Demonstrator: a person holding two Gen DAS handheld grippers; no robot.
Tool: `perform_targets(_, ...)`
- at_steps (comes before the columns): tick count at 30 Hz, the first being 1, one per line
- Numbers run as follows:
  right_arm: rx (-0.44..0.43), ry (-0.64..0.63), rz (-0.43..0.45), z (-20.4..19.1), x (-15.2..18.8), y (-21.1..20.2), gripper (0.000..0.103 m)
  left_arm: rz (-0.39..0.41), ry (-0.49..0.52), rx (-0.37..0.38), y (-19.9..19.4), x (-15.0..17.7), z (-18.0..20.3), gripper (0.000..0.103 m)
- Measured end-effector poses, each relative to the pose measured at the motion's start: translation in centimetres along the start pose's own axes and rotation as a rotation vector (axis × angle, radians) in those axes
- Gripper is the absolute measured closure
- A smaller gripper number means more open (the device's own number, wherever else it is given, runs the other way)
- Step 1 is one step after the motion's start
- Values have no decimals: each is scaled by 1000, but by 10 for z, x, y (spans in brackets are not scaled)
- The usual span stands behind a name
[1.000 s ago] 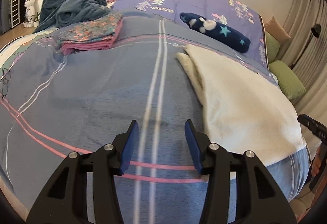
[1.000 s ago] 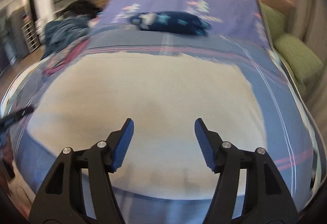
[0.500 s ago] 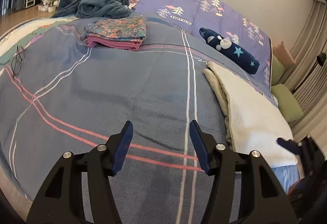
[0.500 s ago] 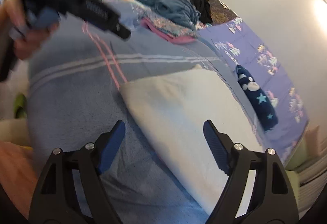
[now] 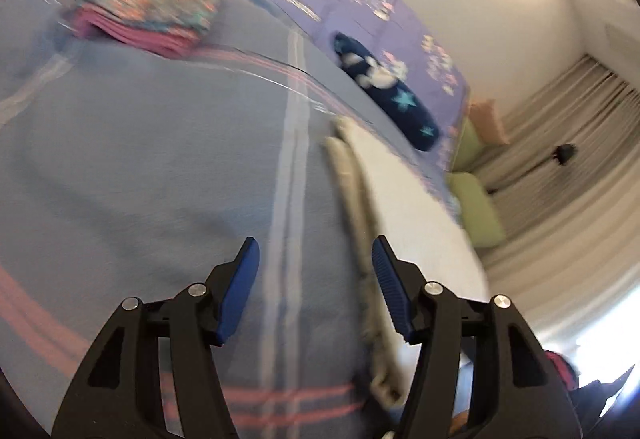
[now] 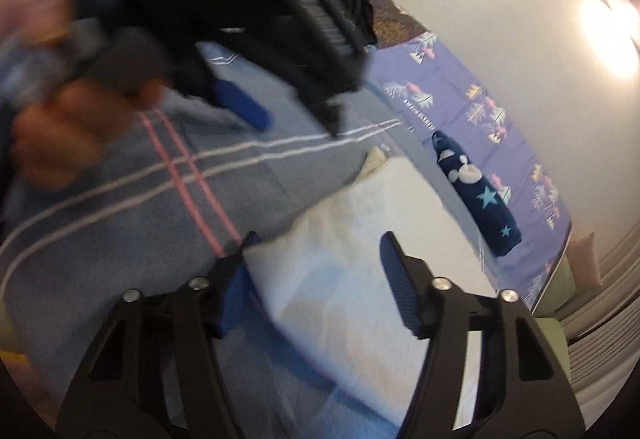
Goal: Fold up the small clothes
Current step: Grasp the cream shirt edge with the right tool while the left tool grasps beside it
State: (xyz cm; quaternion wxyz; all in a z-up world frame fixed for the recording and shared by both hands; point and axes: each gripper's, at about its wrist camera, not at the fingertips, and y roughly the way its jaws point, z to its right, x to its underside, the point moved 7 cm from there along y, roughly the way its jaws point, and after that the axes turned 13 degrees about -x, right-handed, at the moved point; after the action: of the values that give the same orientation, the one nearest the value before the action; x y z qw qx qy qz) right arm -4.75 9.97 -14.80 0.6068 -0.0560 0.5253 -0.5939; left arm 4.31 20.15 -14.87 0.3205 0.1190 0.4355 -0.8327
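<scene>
Our right gripper [image 6: 316, 267] points down over the near end of the folded cream blanket [image 6: 360, 279]. Its jaws have just been closing; they stand apart with the blanket's corner between them, the left pad at the cloth's edge, though blur keeps us from telling whether it touches. Our left gripper [image 5: 316, 279] tilts down beside the same blanket [image 5: 404, 207], jaws apart, having opened a little further; the blanket's folded long edge runs up between them near the right pad, and nothing is pinched. In the right wrist view we see our left hand [image 6: 64, 127] wrapped round that gripper's handle, close to the lens and blurred, the tool reaching across the bed.

We see the blanket lying lengthwise on the blue bedspread [image 5: 140, 167] with its pink and white stripes. Beyond its far end lies a dark blue rolled cloth with stars [image 6: 480, 199], on a purple sheet [image 6: 460, 107]. A folded flowered pile [image 5: 152, 11] sits well apart on the far left of the bedspread. Green cushions [image 5: 476, 207] and curtains [image 5: 568, 167] stand past the bed's right side.
</scene>
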Motion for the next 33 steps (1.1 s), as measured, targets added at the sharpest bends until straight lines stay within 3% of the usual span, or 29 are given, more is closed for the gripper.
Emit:
perform_targets(3, -9, 44, -15, 9, 12, 2, 52, -66, 30, 83, 22, -9, 20, 43)
perform_targets(6, 1, 43, -2, 8, 5, 9, 58, -146, 101, 166, 53, -14, 47, 30)
perform_targets(10, -9, 61, 11, 6, -3, 21, 75, -134, 193, 125, 89, -32, 71, 30)
perform_targets(14, -63, 130, 23, 14, -3, 20, 90, -138, 167, 112, 108, -49, 78, 32)
perform_targets(15, -84, 163, 31, 17, -3, 17, 91, -144, 162, 106, 112, -52, 81, 38)
perform_targets(17, -118, 238, 57, 29, -4, 11, 94, -170, 160, 71, 122, -55, 83, 61)
perform_targets(18, -121, 265, 70, 35, -3, 8, 95, -185, 158, 51, 127, -55, 81, 82)
perform_targets(19, -117, 293, 87, 42, -3, 3, 96, -201, 151, 35, 129, -53, 79, 92)
perform_targets(22, -105, 346, 109, 60, 1, -7, 96, -209, 154, 37, 133, -55, 85, 94)
perform_targets(27, -158, 466, 141, 78, 3, -20, 96, -197, 168, 65, 125, -64, 98, 95)
perform_targets(33, -142, 490, 189, 88, 4, -38, 96, -168, 219, 69, 109, -70, 122, 95)
